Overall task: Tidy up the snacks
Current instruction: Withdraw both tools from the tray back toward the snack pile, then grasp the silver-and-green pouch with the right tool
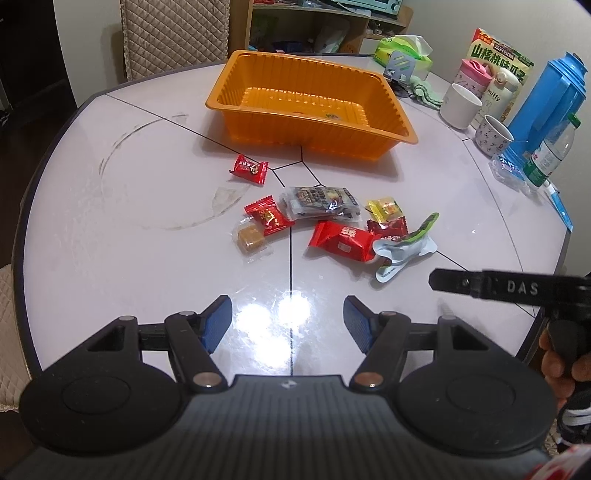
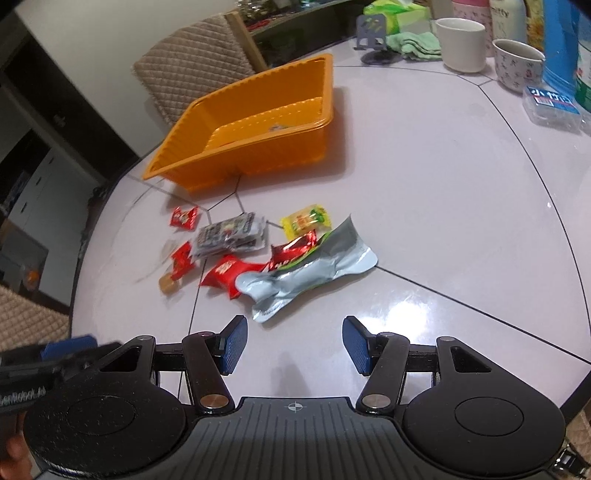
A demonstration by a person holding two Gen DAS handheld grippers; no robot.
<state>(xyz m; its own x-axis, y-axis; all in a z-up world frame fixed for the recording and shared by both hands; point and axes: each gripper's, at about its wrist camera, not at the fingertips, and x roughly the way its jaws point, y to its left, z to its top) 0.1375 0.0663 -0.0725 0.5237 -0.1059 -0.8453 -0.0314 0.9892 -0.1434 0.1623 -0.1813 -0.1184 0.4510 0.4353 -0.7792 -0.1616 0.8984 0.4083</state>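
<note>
An orange plastic tray (image 1: pixel 388 127) (image 2: pixel 236 162) stands on the white table, with only a small sticker on its floor. In front of it lies a loose heap of snacks: several red packets (image 1: pixel 341 238) (image 2: pixel 225 273), a dark clear-wrapped pack (image 1: pixel 321 201) (image 2: pixel 231 236), a yellow packet (image 1: pixel 384 207) (image 2: pixel 304 220), a brown cube in clear wrap (image 1: pixel 249 240) and a crumpled silver-green pouch (image 1: pixel 404 245) (image 2: pixel 306 271). My left gripper (image 1: pixel 288 323) hovers open over bare table, short of the heap. My right gripper (image 2: pixel 293 343) is open too, just short of the pouch. Neither holds anything.
Along the table's right side stand a white cup (image 1: pixel 461 105), a patterned cup (image 1: pixel 493 137), a blue flask (image 1: pixel 546 99), a water bottle (image 1: pixel 550 151), a tissue pack (image 1: pixel 402 51) and a snack bag (image 1: pixel 502 55). A quilted chair (image 1: pixel 175 33) is behind the tray. A hand (image 1: pixel 557 362) holds the other gripper.
</note>
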